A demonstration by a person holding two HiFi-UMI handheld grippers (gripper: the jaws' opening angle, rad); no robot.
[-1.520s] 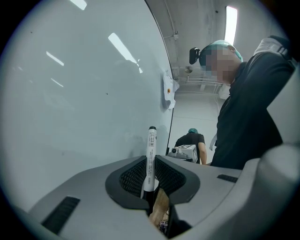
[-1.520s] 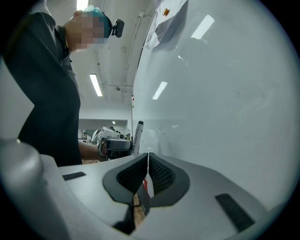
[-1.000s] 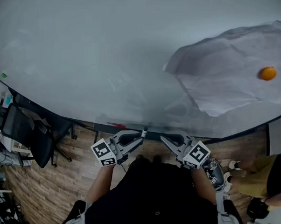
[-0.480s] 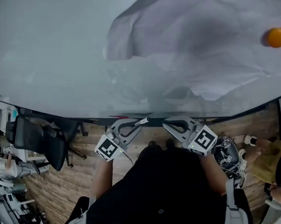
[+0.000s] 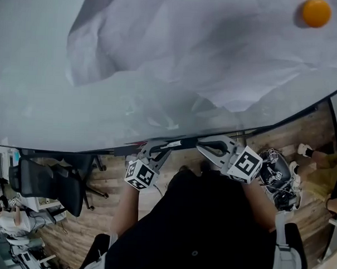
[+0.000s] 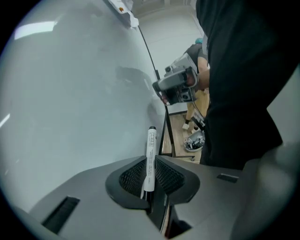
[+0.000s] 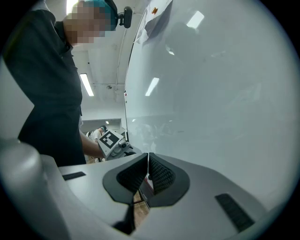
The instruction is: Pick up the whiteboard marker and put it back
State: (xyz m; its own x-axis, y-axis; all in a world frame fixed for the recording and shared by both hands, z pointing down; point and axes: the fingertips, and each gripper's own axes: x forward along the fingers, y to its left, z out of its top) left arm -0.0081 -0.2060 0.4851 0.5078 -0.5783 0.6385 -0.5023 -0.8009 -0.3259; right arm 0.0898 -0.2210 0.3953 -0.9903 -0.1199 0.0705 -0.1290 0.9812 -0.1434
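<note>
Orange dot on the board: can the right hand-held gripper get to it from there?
Probably, with a stretch. Nothing stands between the right hand-held gripper, shut and empty at the board's lower edge, and the orange dot far up on the paper sheet.

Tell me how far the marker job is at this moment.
Pick-up looks done: the left gripper is shut on the whiteboard marker, near the lower edge of the whiteboard. The right gripper is shut and empty. Putting the marker back is left; it is not yet set down.
</note>
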